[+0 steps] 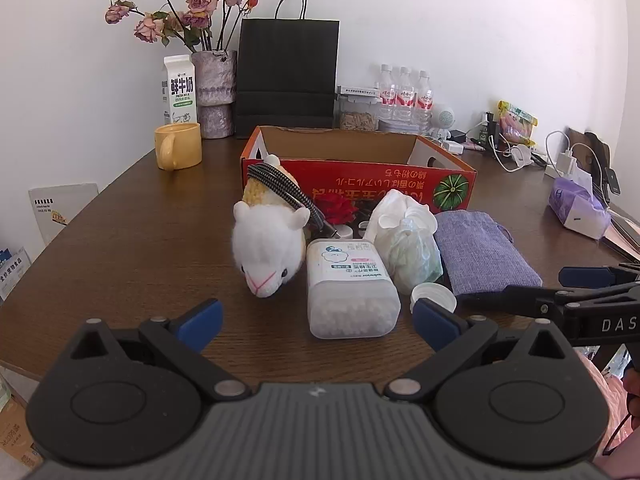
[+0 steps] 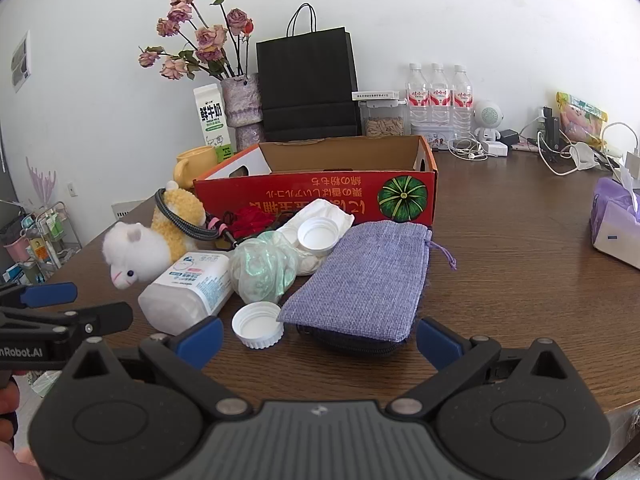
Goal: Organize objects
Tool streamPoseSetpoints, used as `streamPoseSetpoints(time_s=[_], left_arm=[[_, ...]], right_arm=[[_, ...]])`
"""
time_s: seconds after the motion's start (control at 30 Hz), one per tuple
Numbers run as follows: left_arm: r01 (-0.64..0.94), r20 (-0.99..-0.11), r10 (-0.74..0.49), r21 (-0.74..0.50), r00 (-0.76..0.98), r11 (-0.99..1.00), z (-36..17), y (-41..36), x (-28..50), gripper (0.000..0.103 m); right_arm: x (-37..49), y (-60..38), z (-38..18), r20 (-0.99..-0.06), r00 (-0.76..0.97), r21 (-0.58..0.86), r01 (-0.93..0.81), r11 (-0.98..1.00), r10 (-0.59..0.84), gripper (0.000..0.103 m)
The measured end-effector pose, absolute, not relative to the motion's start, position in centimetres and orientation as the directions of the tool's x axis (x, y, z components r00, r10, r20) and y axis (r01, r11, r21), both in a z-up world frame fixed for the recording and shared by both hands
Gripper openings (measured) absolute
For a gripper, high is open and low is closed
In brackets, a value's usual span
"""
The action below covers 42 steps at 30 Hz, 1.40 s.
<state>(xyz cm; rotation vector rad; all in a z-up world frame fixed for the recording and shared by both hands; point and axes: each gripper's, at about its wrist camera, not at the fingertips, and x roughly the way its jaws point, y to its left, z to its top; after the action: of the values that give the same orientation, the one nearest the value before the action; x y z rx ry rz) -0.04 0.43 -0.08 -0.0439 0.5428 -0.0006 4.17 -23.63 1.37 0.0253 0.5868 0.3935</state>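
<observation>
A red cardboard box (image 1: 360, 184) (image 2: 320, 196) stands open and looks empty on the brown table. In front of it lie a white and yellow plush alpaca (image 1: 266, 248) (image 2: 136, 250) with a braided cable over it, a cotton swab box (image 1: 348, 288) (image 2: 188, 284), a crumpled plastic bag (image 1: 408, 240) (image 2: 264, 266), a white lid (image 1: 434, 296) (image 2: 258, 324), a red rose (image 1: 336, 206) and a purple fabric pouch (image 1: 480, 252) (image 2: 368, 276). My left gripper (image 1: 318, 322) is open, just short of the swab box. My right gripper (image 2: 318, 334) is open, just short of the pouch.
At the back stand a yellow mug (image 1: 178, 146), a milk carton (image 1: 179, 88), a vase of dried roses (image 1: 214, 92), a black paper bag (image 1: 286, 76) and water bottles (image 1: 404, 92). Cables, chargers and a purple tissue pack (image 2: 618, 220) lie at right.
</observation>
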Motion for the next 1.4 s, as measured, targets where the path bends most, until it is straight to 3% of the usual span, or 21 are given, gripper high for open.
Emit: streamPoseSetpoints(time_s=[1.4], left_arm=[[-0.01, -0.518, -0.014, -0.045, 0.856, 0.999, -0.24, 0.5, -0.02, 0.103]], right_arm=[[4.1, -23.64, 1.0, -0.536, 0.759, 0.135, -0.355, 0.925, 0.369, 0.103]])
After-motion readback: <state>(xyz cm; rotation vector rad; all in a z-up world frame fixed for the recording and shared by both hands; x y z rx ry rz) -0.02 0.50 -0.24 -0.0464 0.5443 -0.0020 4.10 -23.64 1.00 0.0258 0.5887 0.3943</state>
